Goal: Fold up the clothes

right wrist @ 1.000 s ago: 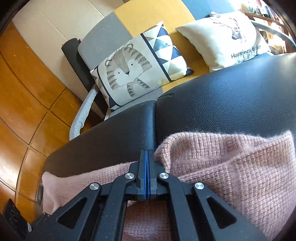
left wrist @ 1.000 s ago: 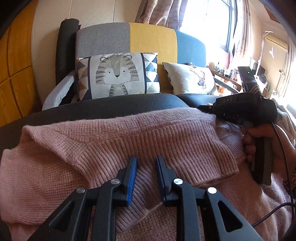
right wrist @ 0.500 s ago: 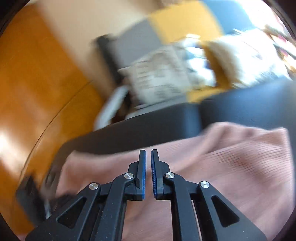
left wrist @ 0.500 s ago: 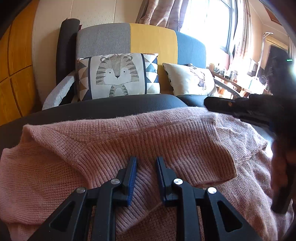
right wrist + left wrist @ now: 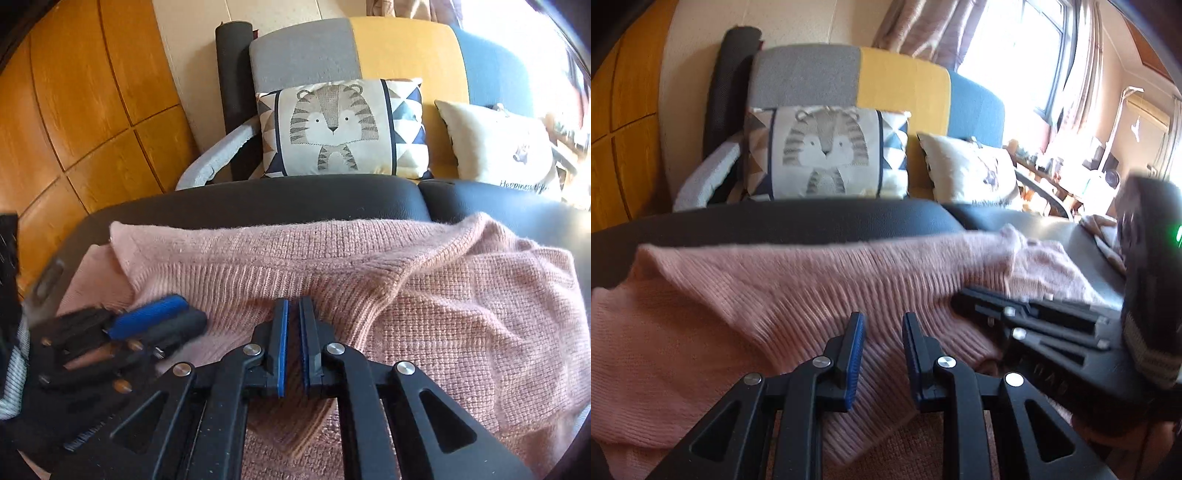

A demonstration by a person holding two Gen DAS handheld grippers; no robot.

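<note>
Left wrist view shows the left gripper low over the pink sweater, pointing toward the far edge of the black leather seat, its blue-padded jaws parted with nothing between them. The sweater, a fuzzy ribbed knit, lies folded across the seat from its left edge to its right. In the right wrist view the right gripper hovers level above the ribbed hem, jaws slightly apart and released. A tiger cushion leans on the patchwork sofa beyond.
</note>
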